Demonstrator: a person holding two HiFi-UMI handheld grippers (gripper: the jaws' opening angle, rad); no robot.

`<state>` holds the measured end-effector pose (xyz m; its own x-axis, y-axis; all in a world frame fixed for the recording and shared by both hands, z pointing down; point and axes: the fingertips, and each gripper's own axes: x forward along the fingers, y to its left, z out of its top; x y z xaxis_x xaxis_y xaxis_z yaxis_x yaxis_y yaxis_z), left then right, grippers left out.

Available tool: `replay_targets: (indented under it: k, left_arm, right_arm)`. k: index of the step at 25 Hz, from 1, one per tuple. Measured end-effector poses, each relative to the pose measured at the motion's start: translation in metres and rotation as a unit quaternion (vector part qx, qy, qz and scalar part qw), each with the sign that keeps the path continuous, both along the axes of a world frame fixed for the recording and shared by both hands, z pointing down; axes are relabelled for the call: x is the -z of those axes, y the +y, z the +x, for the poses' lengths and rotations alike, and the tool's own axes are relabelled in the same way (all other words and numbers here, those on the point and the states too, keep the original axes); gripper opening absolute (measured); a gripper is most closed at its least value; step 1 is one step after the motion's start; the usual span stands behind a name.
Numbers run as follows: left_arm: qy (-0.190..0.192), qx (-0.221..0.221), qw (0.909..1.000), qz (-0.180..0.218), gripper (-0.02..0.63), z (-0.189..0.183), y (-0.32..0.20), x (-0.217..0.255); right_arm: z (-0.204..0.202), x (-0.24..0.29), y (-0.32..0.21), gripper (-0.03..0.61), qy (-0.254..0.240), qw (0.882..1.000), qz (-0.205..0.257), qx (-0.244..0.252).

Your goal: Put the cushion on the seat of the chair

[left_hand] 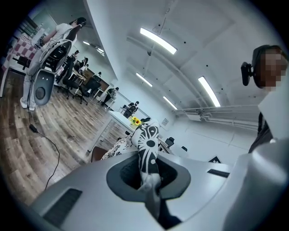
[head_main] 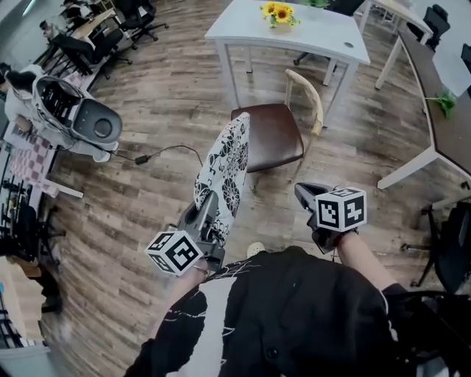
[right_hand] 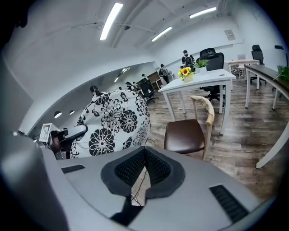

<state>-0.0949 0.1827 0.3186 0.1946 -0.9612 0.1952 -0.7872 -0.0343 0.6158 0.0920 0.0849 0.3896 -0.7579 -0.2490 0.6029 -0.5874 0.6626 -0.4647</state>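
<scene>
A black-and-white flowered cushion [head_main: 224, 173] stands on edge in front of me, with my left gripper [head_main: 211, 206] shut on its lower edge. In the left gripper view the fabric [left_hand: 148, 144] rises from between the closed jaws [left_hand: 151, 180]. The chair [head_main: 272, 136], with a brown seat and a pale wooden back, stands just beyond the cushion, and its seat is bare. My right gripper [head_main: 303, 193] hovers to the right of the cushion, near the chair's front, shut and holding nothing. In the right gripper view [right_hand: 144, 151] the cushion [right_hand: 113, 128] is at the left and the chair [right_hand: 184, 135] ahead.
A white table [head_main: 316, 37] with a pot of sunflowers [head_main: 278, 12] stands right behind the chair. A black cable [head_main: 158, 153] lies on the wooden floor at the left, near a white machine [head_main: 73, 118]. A dark desk [head_main: 449, 110] and an office chair [head_main: 449, 250] are at the right.
</scene>
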Motion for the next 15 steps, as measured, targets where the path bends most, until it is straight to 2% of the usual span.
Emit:
replay_targets:
  k: [8,15]
  left_arm:
    - [-0.017,-0.039,0.9991,0.007,0.021,-0.051,-0.044,-0.003]
    - [-0.001,-0.055,0.9985,-0.009,0.021,-0.063,-0.079,-0.027]
  right_arm:
    - [-0.038,-0.007,-0.042,0.015,-0.004,0.999,0.000,-0.047]
    - [-0.049,-0.020,-0.062,0.015,0.015,0.998,-0.004,-0.057]
